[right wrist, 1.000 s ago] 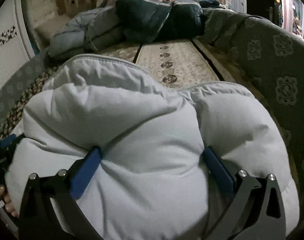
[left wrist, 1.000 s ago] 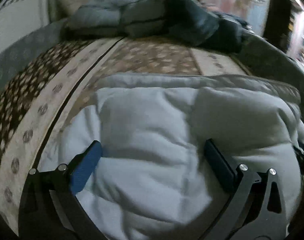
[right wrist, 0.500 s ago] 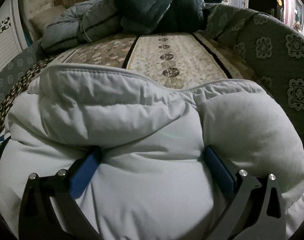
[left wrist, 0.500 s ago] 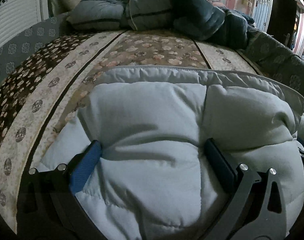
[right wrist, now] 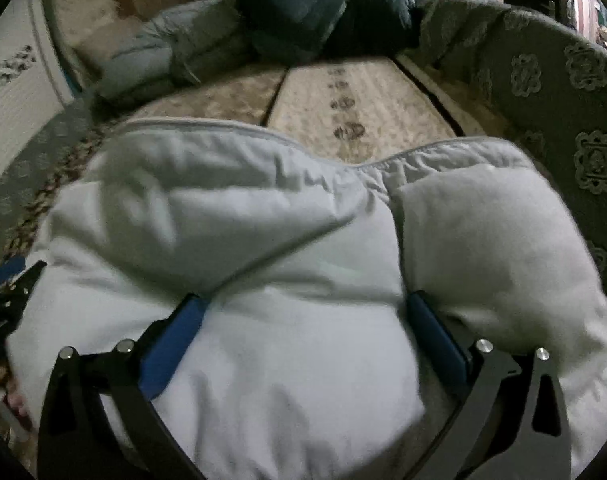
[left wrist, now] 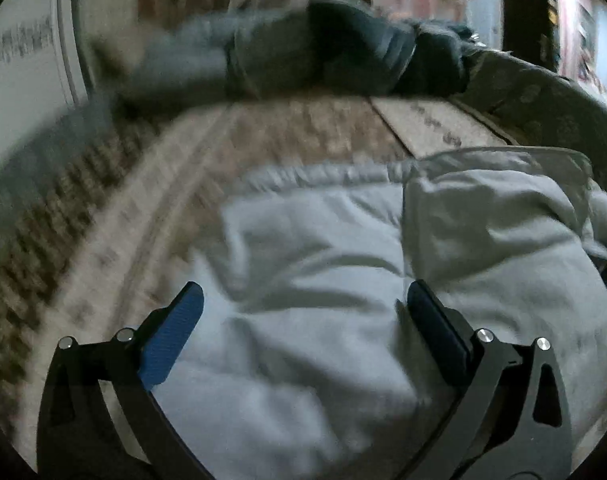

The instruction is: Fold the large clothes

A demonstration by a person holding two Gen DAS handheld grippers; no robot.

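Right wrist: pale padded coat (right wrist: pixel 303 320) bunched; long axis indiscernible.

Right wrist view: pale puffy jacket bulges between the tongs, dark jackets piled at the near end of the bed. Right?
Not quite. The pale puffy jacket does bulge between the right tongs, but the dark jackets are piled at the far end of the bed, not the near end. The right wrist view shows it.
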